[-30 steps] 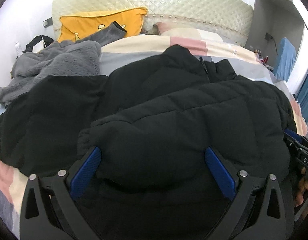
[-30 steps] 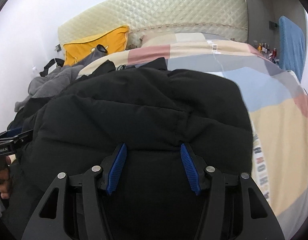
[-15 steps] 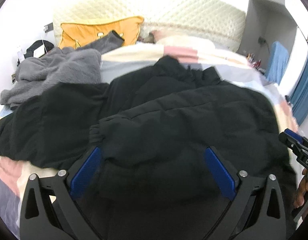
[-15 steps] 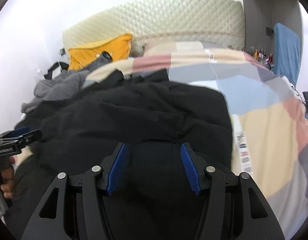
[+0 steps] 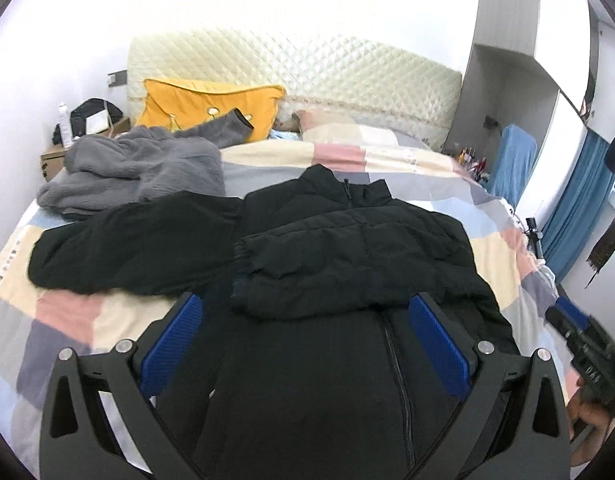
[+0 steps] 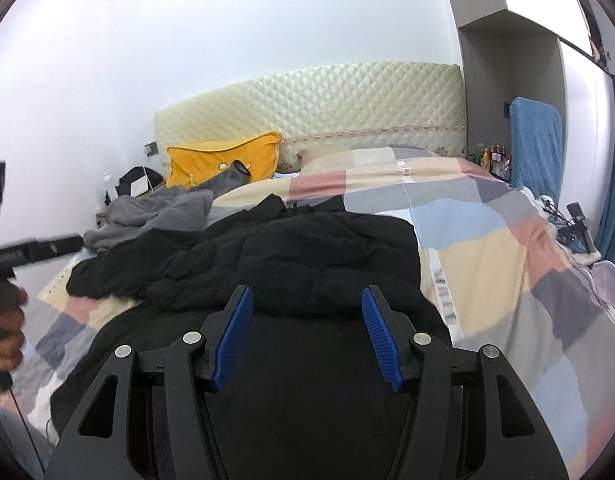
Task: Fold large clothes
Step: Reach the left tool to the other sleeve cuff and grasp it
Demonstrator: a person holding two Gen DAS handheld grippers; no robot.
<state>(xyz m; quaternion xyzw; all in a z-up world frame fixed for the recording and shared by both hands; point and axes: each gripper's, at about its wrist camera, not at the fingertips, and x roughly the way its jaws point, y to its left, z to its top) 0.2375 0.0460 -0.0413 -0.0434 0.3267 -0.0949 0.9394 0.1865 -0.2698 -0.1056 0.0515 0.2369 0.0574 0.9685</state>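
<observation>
Black jacket [image 5: 347, 248] hem cut off behind left gripper [image 5: 303, 344].

Matt black quilted jacket [image 5: 347, 248], fluffy grey fleece [image 5: 139, 168], glossy padded headboard [image 5: 307, 68], apparently leatherette, soft cotton-looking patchwork quilt [image 6: 507, 248].

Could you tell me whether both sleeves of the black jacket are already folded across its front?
No: on the black jacket, one sleeve lies spread out sideways.
</observation>
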